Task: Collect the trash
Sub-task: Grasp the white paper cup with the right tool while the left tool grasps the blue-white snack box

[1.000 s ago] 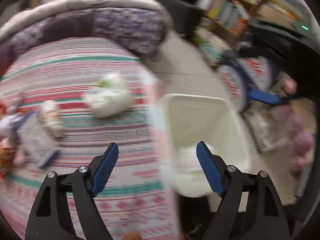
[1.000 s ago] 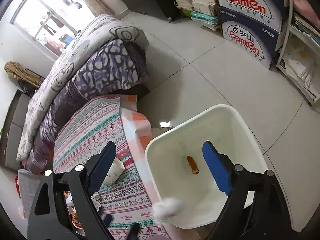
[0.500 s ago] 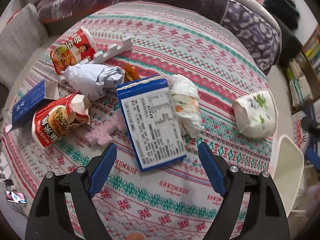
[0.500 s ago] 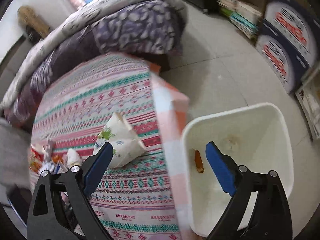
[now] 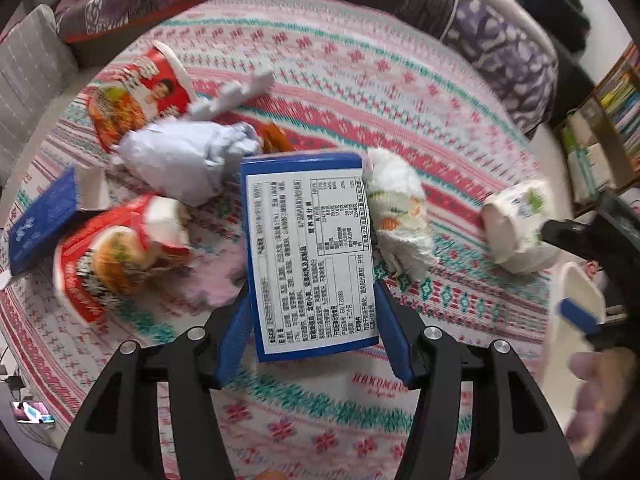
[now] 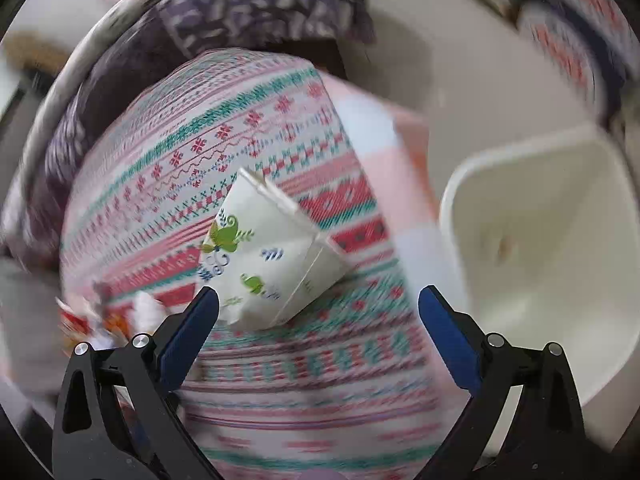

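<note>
Fingers of the left tool (image 5: pixel 312 332) straddle the blue box (image 5: pixel 308 252), seemingly touching; right tool (image 6: pixel 318 320) gapes wide, crushed paper cup (image 6: pixel 268 256) at its eleven o'clock, white bin (image 6: pixel 552 264) at two o'clock.

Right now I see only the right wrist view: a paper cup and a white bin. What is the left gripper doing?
Observer: The left gripper has its jaws on both sides of a blue box. I cannot tell if they grip it yet.
Operator: What other trash lies near that box?
Observer: To its left, a red noodle cup, a second one and crumpled paper.
Operator: Is anything between the box and my cup?
Observer: Yes, a white wad lies beside the box's right edge, apart from the cup.
</note>
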A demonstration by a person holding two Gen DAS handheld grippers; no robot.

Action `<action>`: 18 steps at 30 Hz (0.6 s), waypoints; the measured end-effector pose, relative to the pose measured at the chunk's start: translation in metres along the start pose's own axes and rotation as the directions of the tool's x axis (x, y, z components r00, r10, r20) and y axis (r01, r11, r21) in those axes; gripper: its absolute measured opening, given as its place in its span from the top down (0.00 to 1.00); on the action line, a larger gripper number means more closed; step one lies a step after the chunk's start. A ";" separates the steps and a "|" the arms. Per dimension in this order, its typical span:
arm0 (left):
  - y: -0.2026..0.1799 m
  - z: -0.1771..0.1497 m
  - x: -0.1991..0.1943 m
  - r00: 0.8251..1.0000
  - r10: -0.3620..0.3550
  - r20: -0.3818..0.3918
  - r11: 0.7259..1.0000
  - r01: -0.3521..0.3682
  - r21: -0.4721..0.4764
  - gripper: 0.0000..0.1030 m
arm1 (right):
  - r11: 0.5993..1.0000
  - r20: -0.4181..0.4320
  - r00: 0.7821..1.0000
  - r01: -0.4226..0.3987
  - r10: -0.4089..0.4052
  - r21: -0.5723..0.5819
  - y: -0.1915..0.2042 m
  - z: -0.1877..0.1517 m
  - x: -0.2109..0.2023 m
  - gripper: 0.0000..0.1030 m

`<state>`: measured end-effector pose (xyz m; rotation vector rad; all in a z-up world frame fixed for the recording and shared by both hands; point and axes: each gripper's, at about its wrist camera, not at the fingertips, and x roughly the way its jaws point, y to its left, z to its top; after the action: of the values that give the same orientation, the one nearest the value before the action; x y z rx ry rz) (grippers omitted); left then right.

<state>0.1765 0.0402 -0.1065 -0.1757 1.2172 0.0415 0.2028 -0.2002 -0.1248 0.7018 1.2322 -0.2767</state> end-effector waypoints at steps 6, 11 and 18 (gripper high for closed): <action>0.027 -0.002 -0.039 0.997 -0.049 0.057 0.998 0.051 -0.028 0.44 | 0.999 0.057 0.998 -0.034 0.032 0.034 0.026 -0.008 0.003 0.16; 0.050 0.000 -0.056 0.994 -0.042 0.098 0.998 0.046 -0.043 0.44 | 1.000 0.037 0.999 -0.009 0.009 -0.003 0.043 -0.006 0.026 0.24; 0.075 -0.001 -0.068 0.993 -0.037 0.115 0.995 0.047 -0.087 0.44 | 0.982 0.140 0.990 0.021 0.005 -0.189 0.069 -0.013 0.024 0.57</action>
<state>0.1427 0.1178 -0.0520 -0.2739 1.0987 0.0683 0.2387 -0.1354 -0.1263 0.5042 1.1107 -0.2083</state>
